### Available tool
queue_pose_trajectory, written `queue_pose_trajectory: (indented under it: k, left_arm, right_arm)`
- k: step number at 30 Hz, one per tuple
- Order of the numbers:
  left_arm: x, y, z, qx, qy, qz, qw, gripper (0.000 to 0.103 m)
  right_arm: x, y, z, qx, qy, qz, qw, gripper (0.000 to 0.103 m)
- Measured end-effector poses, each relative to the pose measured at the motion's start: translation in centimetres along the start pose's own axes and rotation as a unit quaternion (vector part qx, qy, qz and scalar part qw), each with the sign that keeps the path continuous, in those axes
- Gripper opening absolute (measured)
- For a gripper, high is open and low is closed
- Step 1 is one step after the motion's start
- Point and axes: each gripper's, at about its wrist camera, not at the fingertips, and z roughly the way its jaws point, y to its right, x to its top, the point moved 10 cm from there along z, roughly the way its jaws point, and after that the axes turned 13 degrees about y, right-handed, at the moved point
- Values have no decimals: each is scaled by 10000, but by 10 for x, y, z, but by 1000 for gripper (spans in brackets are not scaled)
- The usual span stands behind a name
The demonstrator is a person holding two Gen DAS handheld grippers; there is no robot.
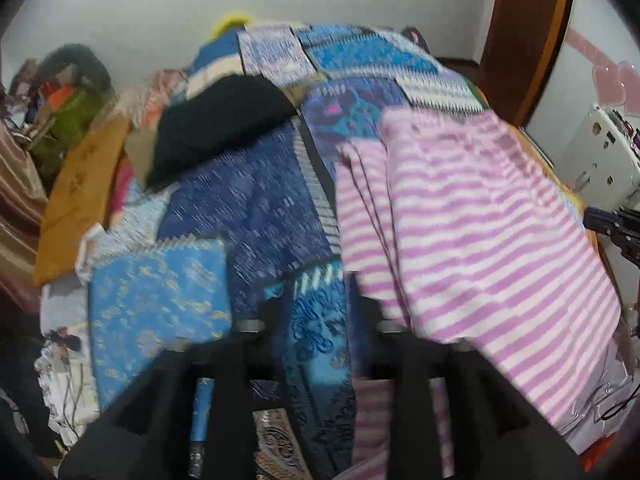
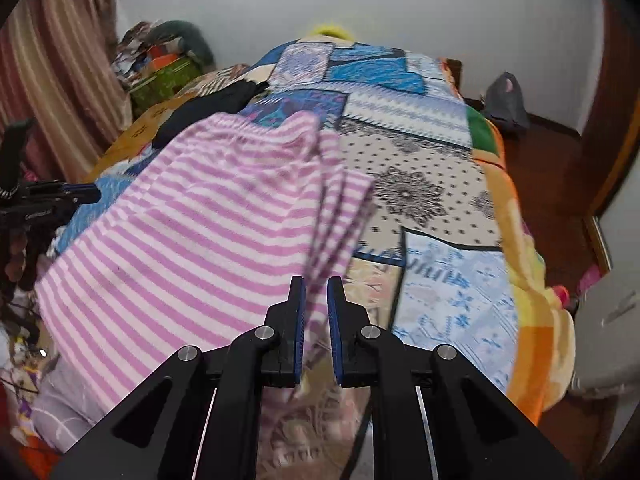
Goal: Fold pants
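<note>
Pink-and-white striped pants (image 1: 472, 220) lie folded on a patchwork bed cover (image 1: 256, 200); they also show in the right wrist view (image 2: 192, 232). My left gripper (image 1: 316, 296) is open, its fingers blurred, beside the pants' near left edge, over the blue cover. My right gripper (image 2: 317, 292) has its jaws a narrow gap apart at the pants' near right edge; striped cloth shows in the gap, and I cannot tell whether it is pinched. Each gripper shows at the edge of the other's view (image 1: 612, 228), (image 2: 52, 196).
A black garment (image 1: 216, 124) lies on the bed beyond the pants. A cluttered pile (image 1: 64, 96) and a curtain (image 2: 52, 60) stand at the left. A wooden door frame (image 1: 524, 36) and a white appliance (image 1: 604, 148) are at the right. The bed's orange edge (image 2: 532, 280) drops to the floor.
</note>
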Motion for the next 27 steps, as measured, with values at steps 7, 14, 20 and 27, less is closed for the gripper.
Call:
queue_pose_trajectory:
  k: [7, 14, 20, 27]
  left_arm:
    - [16, 23, -1, -341, 177, -87, 9992, 81]
    - [-17, 53, 38, -589, -557, 108, 9966, 87]
    - [-20, 53, 56, -833, -817, -195, 9930, 95]
    - [-13, 73, 80, -1372, -1303, -399, 9811, 95]
  right_arm:
    - [6, -9, -19, -66, 93, 266, 9996, 58]
    - [-14, -25, 12, 148, -291, 650, 9974, 77]
    - [-31, -21, 43, 509, -695, 1228, 9887, 78]
    - [-23, -23, 61, 828, -771, 1250, 9857, 83]
